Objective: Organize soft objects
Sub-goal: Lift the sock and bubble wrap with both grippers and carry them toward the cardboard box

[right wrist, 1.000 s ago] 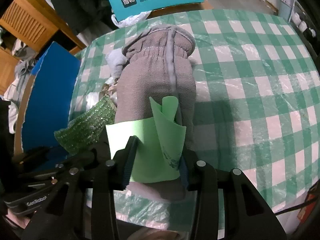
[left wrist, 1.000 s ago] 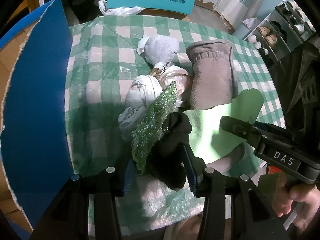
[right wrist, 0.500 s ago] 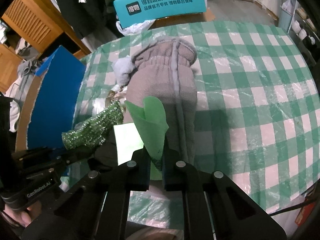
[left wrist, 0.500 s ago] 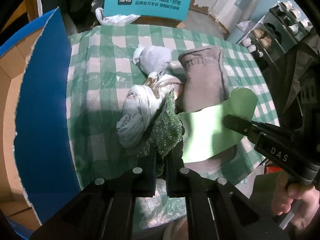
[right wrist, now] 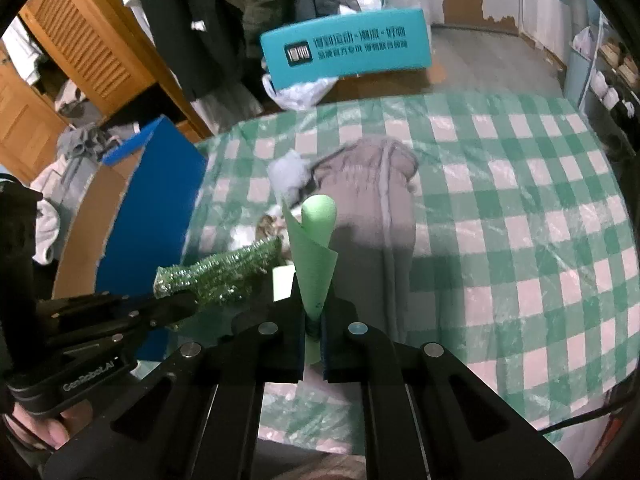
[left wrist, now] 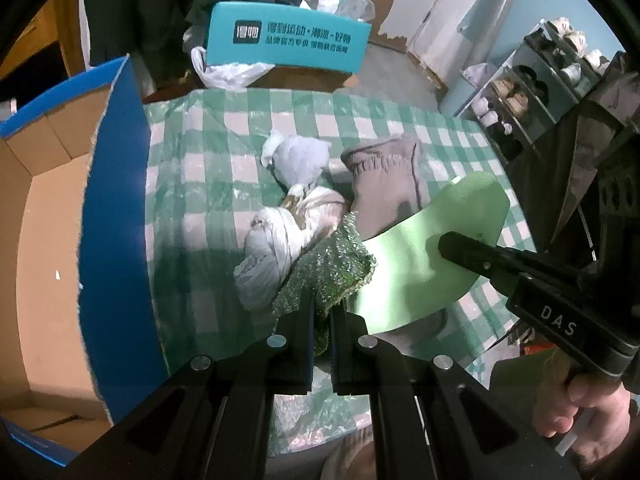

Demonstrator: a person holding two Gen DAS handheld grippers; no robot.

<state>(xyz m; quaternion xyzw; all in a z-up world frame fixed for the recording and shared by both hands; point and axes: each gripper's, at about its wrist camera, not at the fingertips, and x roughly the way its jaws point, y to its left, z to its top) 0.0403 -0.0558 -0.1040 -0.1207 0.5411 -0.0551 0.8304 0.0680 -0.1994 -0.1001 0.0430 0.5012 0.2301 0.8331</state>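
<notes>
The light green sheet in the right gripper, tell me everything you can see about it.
The light green sheet looks thin, smooth and flexible, like foam or soft plastic, plain pale green with rounded corners. The right gripper is shut on one edge, so the sheet curls and folds around the pinch. It hangs lifted above the checked tablecloth, in front of the grey-brown garment, beside the glittery green cloth.

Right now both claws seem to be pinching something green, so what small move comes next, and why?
Probably swing the left claw, shut on the glittery green cloth, toward the open cardboard box beside the table; it already hangs clear of the remaining pile.
</notes>
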